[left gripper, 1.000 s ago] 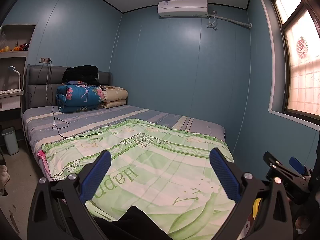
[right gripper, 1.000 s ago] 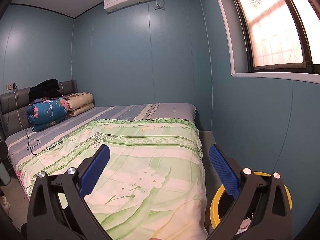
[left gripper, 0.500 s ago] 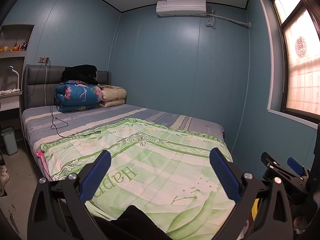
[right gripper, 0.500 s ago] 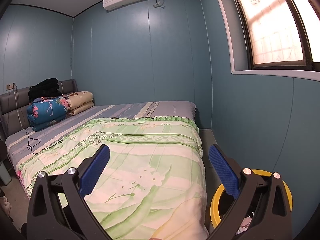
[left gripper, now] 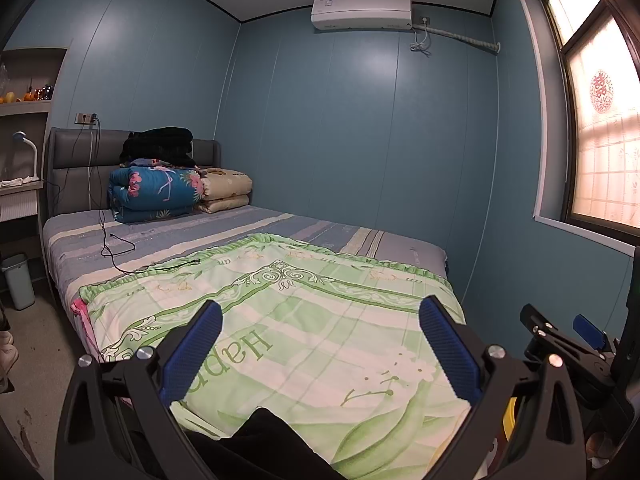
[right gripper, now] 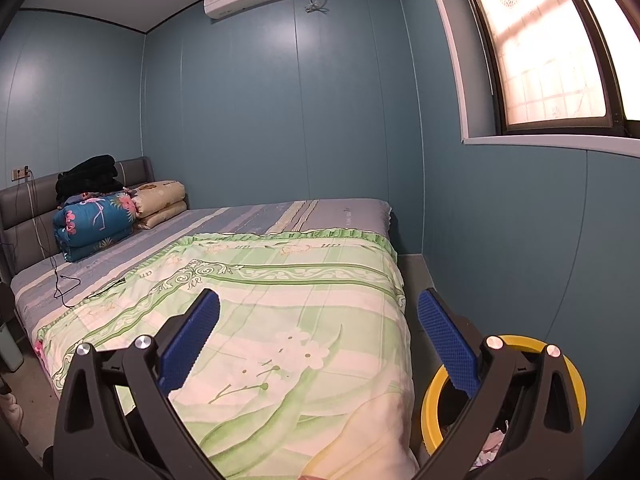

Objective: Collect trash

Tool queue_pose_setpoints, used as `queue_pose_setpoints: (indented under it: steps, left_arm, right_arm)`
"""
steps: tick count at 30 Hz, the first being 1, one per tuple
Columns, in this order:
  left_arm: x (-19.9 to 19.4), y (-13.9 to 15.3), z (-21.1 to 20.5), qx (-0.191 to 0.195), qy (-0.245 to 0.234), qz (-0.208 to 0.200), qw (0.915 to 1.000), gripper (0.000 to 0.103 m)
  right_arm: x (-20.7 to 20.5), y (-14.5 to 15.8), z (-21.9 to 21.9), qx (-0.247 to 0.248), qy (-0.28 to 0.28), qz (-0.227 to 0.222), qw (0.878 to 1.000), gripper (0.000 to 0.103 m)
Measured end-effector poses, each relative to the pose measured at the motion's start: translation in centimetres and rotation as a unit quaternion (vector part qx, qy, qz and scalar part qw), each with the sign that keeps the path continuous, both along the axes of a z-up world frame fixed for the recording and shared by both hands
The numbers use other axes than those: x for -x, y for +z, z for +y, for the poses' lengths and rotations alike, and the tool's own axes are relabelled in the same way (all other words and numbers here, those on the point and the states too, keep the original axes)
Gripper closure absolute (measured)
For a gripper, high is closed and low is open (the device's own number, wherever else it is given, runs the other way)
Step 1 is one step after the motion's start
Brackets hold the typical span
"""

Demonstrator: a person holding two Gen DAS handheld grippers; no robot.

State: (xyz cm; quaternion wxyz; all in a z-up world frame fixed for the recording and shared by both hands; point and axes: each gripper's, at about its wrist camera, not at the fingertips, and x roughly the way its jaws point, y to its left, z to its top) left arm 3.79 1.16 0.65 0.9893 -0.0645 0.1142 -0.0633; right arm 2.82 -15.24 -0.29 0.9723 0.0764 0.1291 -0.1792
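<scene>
My left gripper is open and empty, held above the near end of a bed with a green floral quilt. My right gripper is open and empty over the same quilt. A yellow-rimmed trash bin stands on the floor right of the bed, partly behind the right finger; crumpled paper shows inside it. A sliver of its rim shows in the left wrist view. The right gripper also shows in the left wrist view. No loose trash shows on the bed.
Folded blankets and a black garment lie at the headboard. A black cable trails across the sheet. A small grey bin stands on the floor left of the bed. Blue walls and a window close in on the right.
Both grippers have drifted slightly; the view has shifted a little to the left. Both stay open and empty.
</scene>
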Motion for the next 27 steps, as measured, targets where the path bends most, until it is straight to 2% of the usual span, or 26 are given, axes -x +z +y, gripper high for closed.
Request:
queue_pose_setpoints:
  steps: [27]
  left_arm:
    - [-0.44,-0.46,0.3,0.01,-0.012,0.012,0.9998,0.008]
  right_arm:
    - [-0.2,-0.49,-0.12,-0.007,-0.002,0.009,1.0,0.008]
